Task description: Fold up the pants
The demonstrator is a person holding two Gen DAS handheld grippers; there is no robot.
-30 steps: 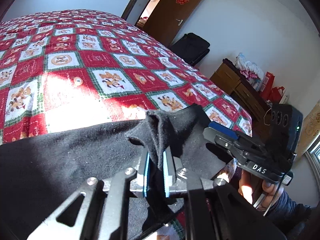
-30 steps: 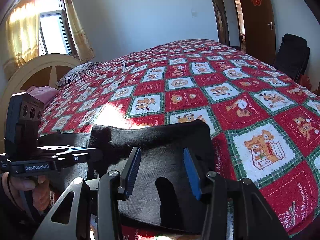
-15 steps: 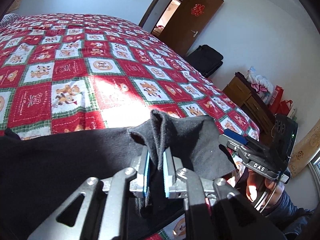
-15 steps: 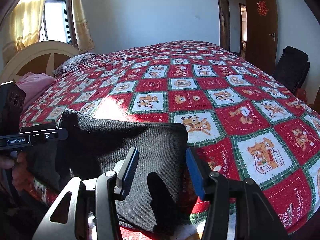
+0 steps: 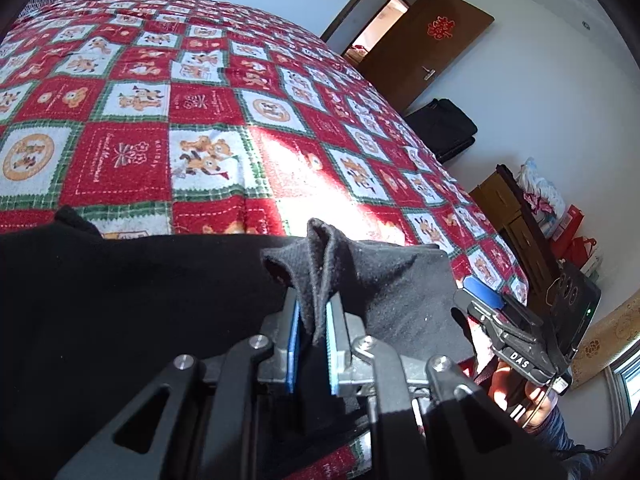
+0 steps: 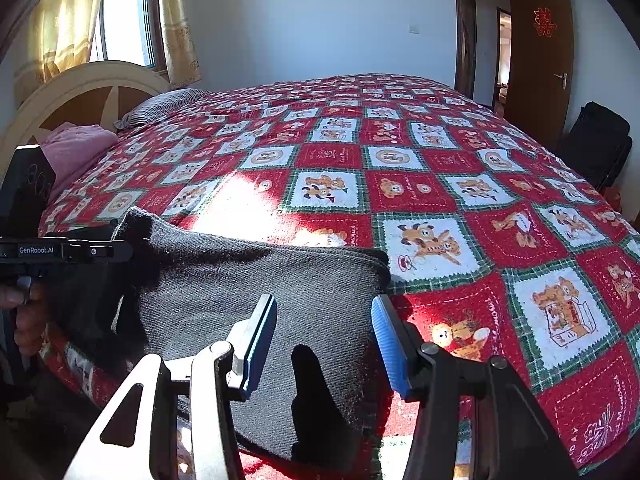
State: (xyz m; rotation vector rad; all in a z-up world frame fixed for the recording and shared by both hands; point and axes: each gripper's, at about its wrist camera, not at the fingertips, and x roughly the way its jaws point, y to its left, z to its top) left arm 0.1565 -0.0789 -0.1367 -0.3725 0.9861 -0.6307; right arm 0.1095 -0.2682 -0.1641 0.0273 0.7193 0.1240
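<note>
My left gripper [image 5: 312, 336] pinches a bunched fold of the black pants [image 5: 120, 300], which lie along the near edge of the bed's red bear-patterned quilt [image 5: 200, 120]. My right gripper [image 6: 324, 340] hovers over the pants' end with its blue pads [image 6: 384, 340] spread wide, holding nothing. Its body reads "DAS"; the left one's reads "GenRobot.AI".

- A home bedroom: a wide bed [image 6: 400, 168] under a red teddy-bear patchwork blanket fills both views.
- Arched headboard [image 6: 84, 92] and curtained window [image 6: 120, 20] at ten o'clock.
- Wooden door [image 6: 538, 64] at two o'clock.
- Wooden dresser [image 5: 516, 216] beside the bed.
</note>
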